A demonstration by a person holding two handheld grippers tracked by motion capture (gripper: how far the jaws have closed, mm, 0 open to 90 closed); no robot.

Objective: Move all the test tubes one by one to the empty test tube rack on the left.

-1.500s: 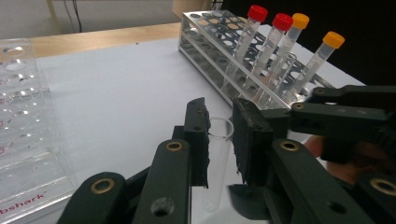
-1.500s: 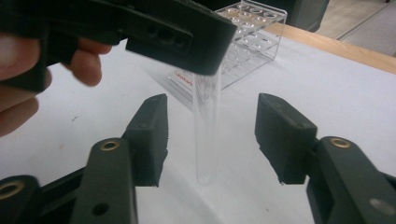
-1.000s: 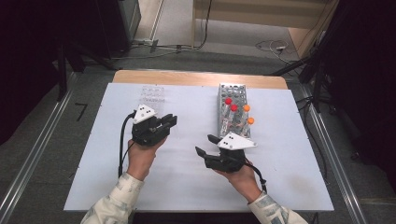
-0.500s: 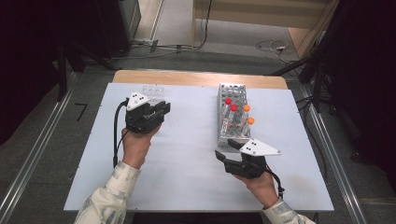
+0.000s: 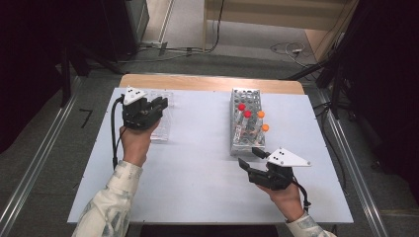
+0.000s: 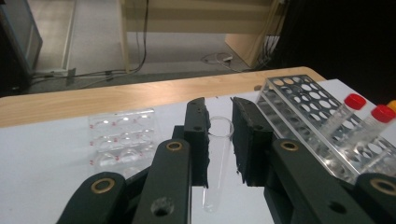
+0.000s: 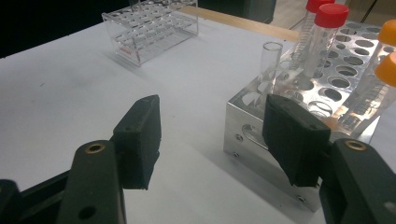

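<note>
Since a second ago the left gripper has travelled from mid-table up toward the far left, and the right gripper has slid out toward the near right; its jaws stand about as far apart as before.

The left hand reaches forward with its gripper held nearly level over the small clear plastic rack. The right hand lies low near the table's front edge, its gripper aimed at the near end of the metal tube rack.

The left gripper's jaws are clamped on a clear uncapped glass test tube, which stands upright between the pads with its open rim above them and its rounded bottom hanging below. The right gripper's jaws gape wide with nothing between them; just ahead, another uncapped clear tube stands in the metal rack beside the red-capped tubes and orange-capped tubes.
</note>
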